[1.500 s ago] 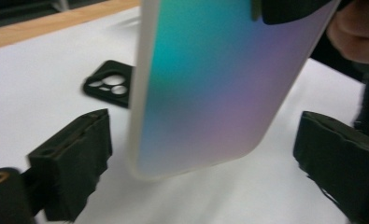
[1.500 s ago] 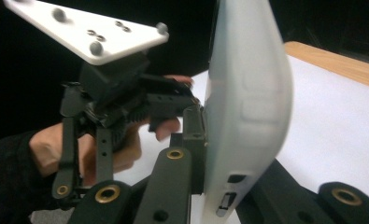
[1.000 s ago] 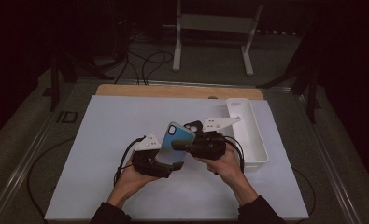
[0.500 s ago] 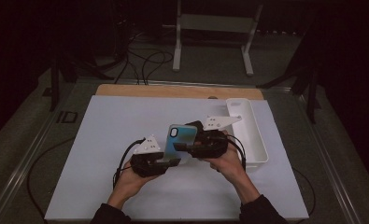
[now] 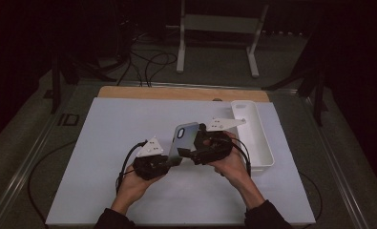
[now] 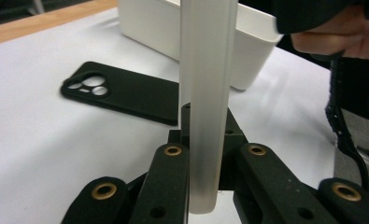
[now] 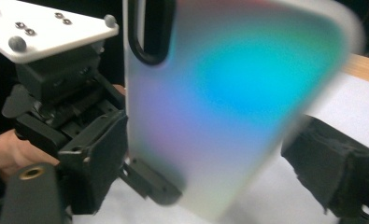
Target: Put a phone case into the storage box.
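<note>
An iridescent translucent phone case [image 5: 183, 137] stands upright above the table between my two grippers. My left gripper [image 5: 173, 162] has just been closing and is now shut on the case's lower end. The left gripper view looks at the case [image 6: 205, 93] edge-on, pinched between the jaws of the left gripper [image 6: 205, 140]. My right gripper [image 5: 190, 151] has just been opening. Its pads [image 7: 95, 158] stand wide on either side of the case [image 7: 219, 107] without pressing it. A black phone case [image 6: 121, 93] lies flat on the table beyond.
A long white tray [image 5: 258, 138] sits to the right, just behind the right hand; its wall [image 6: 163, 28] is close behind the black case. The white mat [image 5: 109, 124] covers the table, with a wooden strip [image 5: 176, 93] along its far edge.
The left jaws closed onto the case's lower end and the right jaws spread off it. The case now looks grey rather than blue in the high view. Both hands stayed put.
</note>
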Tool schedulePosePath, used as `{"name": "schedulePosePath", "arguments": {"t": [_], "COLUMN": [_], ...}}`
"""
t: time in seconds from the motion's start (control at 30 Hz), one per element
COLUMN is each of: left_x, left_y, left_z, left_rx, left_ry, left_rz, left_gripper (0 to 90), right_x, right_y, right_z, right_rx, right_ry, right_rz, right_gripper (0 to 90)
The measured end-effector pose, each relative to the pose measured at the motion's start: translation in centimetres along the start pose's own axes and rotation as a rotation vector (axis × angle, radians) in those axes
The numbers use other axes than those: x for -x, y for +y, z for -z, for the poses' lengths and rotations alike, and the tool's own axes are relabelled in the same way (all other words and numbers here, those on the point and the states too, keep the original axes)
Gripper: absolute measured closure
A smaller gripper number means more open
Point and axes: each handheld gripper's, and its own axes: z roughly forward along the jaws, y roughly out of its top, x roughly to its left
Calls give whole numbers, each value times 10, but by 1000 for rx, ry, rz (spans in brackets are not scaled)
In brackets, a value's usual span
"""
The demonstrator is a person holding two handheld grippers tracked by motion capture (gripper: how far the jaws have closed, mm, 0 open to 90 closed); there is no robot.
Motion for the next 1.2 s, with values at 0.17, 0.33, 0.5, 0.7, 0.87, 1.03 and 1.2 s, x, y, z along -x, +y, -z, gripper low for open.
{"name": "schedulePosePath", "arguments": {"t": [0.17, 0.33, 0.5, 0.7, 0.87, 1.03, 1.2], "left_x": [-4, -6, -2, 5, 9, 14, 16], "left_y": [-2, -4, -7, -8, -10, -12, -11], "left_z": [5, 9, 11, 9, 4, 0, -4], "left_rx": [29, 54, 54, 47, 32, 19, 7], "left_ry": [101, 182, 242, 260, 262, 267, 274], "left_rz": [36, 55, 39, 21, 6, -8, -14], "left_gripper": [860, 860, 859, 860, 860, 859, 854], "right_x": [1, 1, 0, -6, -7, -7, -6], "right_y": [0, 2, 7, 18, 23, 23, 22], "right_z": [3, 3, 0, -7, -14, -19, -22], "right_rx": [9, 31, 57, 99, 141, 140, 139], "right_ry": [-36, -53, -65, -58, -45, -54, -66], "right_rz": [-11, -29, -46, -84, -145, -182, -202], "right_gripper": [100, 91, 90, 91, 100, 159, 156]}}
